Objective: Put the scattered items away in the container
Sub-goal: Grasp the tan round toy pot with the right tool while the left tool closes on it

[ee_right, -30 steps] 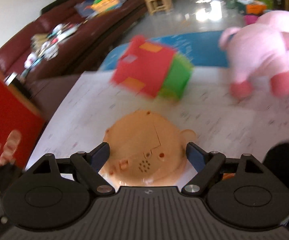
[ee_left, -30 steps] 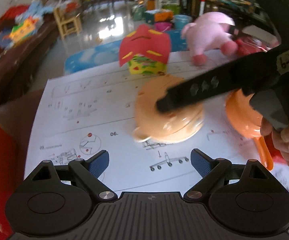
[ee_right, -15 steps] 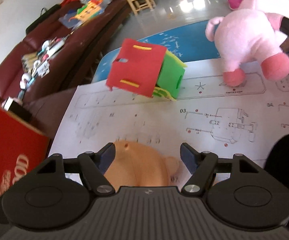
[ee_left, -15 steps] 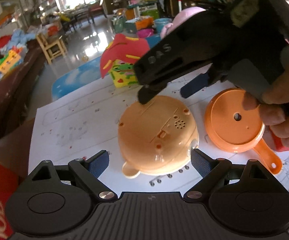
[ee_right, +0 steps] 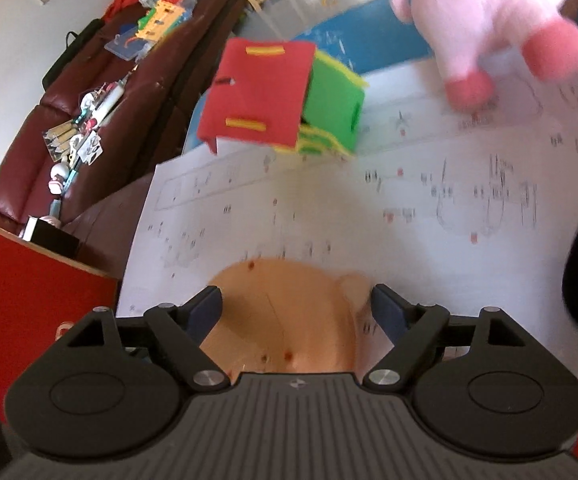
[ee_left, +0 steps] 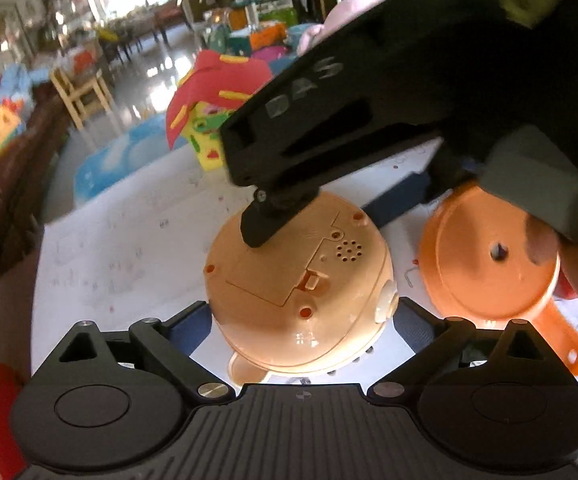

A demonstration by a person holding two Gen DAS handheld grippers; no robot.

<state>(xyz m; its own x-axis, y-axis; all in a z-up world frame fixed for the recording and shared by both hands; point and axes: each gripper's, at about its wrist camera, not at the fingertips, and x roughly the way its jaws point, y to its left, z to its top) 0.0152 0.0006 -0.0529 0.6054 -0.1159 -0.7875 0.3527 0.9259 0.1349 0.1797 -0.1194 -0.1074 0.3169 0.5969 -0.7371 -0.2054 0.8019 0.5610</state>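
The peach dome toy [ee_left: 301, 280] lies upturned on the desk [ee_left: 137, 240] between the spread left hand-held gripper [ee_left: 303, 320]; the right hand-held gripper [ee_right: 297, 312], opening, seems to straddle it too: seat pads low on its flanks before squeezing

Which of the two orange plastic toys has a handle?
The flat round orange toy pan, right of the peach dome-shaped toy; its handle sticks out toward the lower right.
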